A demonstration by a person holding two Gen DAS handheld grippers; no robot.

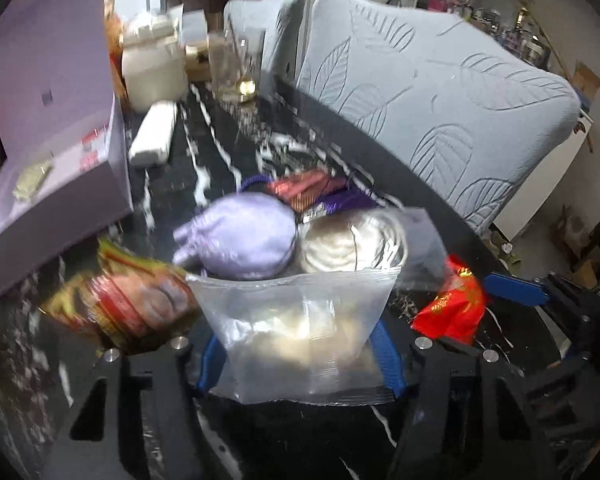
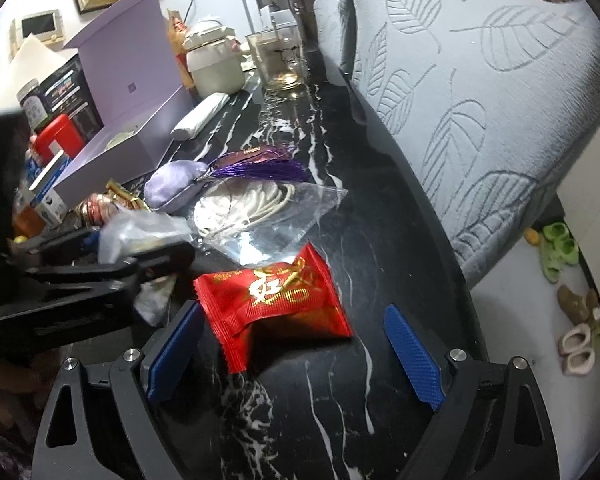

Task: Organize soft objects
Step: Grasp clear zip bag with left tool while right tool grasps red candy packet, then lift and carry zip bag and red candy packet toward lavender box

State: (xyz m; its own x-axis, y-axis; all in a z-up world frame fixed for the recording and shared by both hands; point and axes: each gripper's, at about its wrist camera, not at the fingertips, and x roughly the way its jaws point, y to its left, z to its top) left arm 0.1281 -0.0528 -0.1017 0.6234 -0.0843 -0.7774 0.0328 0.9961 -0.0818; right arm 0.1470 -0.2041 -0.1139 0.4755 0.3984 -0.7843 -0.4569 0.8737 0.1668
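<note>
Clear plastic packet (image 1: pixel 300 332) sits clamped in the left claw (image 1: pixel 300 354); its slick film could slip free. Right claw (image 2: pixel 296 354) gapes wide, the red packet (image 2: pixel 276 300) lying loose between its fingers.

The clear bag (image 1: pixel 300 332) hides most of the left tongs' blue pads (image 1: pixel 388 356). The gold and red packet (image 1: pixel 128 300) is blurry. The purple box (image 1: pixel 48 120) runs off the edge.

Open lilac box (image 2: pixel 132 80), white jar (image 2: pixel 216 66), glass (image 2: pixel 278 60), grey chairs (image 2: pixel 480 100).
</note>
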